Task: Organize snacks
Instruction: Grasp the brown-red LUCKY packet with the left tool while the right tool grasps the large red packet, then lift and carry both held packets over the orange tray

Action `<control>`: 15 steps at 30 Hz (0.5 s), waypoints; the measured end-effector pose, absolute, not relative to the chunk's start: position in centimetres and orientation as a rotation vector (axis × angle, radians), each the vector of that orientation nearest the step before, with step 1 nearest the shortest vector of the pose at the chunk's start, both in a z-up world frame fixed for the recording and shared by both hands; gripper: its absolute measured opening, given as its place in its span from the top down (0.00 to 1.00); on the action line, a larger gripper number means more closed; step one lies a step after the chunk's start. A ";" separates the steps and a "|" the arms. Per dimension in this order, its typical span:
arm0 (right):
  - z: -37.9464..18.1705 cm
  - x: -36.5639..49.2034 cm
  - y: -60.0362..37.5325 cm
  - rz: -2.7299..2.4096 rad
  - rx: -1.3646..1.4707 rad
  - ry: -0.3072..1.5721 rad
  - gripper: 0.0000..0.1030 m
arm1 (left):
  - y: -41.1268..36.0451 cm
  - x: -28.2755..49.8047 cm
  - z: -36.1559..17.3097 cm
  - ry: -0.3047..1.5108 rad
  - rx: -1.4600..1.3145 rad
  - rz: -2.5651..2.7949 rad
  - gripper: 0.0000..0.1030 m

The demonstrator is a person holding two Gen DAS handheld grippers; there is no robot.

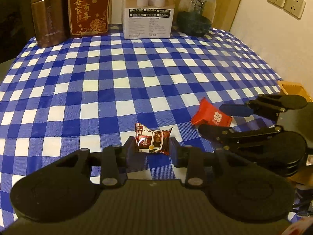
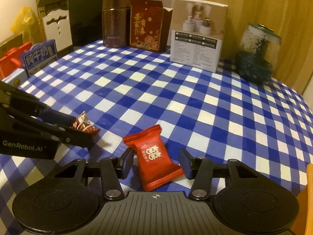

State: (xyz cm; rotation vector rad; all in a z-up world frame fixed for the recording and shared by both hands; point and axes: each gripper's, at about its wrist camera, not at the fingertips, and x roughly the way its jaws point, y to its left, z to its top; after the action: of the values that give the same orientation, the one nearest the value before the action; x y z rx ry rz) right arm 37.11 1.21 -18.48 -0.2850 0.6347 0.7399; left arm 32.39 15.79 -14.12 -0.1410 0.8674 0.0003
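In the left wrist view, the left gripper straddles the dark wrapped candy lying on the checked desk, its fingers narrowed beside the wrapper's edges, perhaps just touching; close squarely on the body, not the crimped ends. In the right wrist view, the right gripper has its fingers spread wide around the red candy packet, apart from both; centre it before closing.

A blue-and-white checked table carries two wrapped snacks up front, boxes and tins behind.
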 end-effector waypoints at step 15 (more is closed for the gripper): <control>-18.3 37.1 0.8 0.730 -0.248 0.689 0.70 | 15.0 32.6 -14.0 0.860 -0.154 -0.019 0.68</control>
State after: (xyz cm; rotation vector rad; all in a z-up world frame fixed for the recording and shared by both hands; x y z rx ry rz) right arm 37.14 0.81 -18.27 -0.2476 0.6888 0.7301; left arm 32.58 15.03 -13.95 -0.1540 0.8602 -0.0190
